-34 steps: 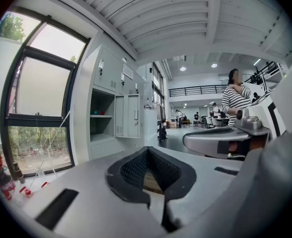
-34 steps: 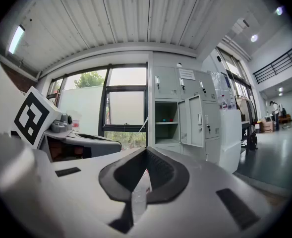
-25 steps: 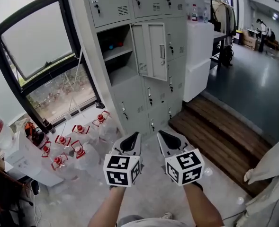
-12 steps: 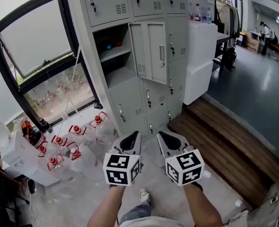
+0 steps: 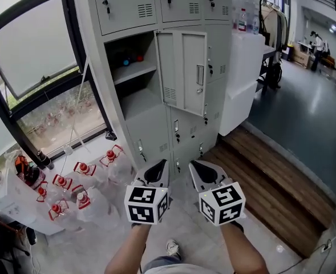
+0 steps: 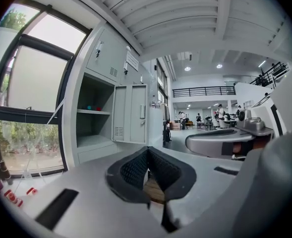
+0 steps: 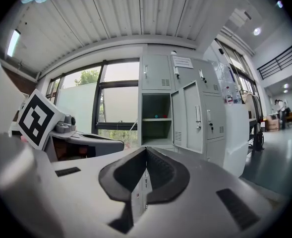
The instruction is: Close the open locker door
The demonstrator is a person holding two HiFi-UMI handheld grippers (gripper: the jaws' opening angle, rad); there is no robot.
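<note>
Grippers low in front of the person, side by side, marker cubes facing up, both aimed at the lockers (image 5: pixel 179 7). Left gripper (image 6: pixel 146 151): pads meet at the tips, nothing between them. Right gripper (image 7: pixel 146 151): jaws together too, empty. Door (image 5: pixel 185 72) is open, swung out to the right of its compartment (image 5: pixel 128 90) and standing in front of the next locker column. It's in the middle row, handle and vent slots facing the person. Door is ahead of and above both grippers, well apart from them, no contact. In the head view it sits above the gap between the two, a bit more over the right one. From the left gripper view the door is just left of the jaw line, above the tips. From the right gripper view it's off to the right, with the compartment almost dead ahead over the tips. The compartment has a shelf (image 5: pixel 134 70) with a couple of small red and blue items at the back; can't tell what they are. Left of the lockers is a window (image 5: pixel 33 50), with red-capped bottles (image 5: pixel 79 178) clustered on the floor below it. Wooden step (image 5: pixel 270 176) runs off to the right of the locker base.
</note>
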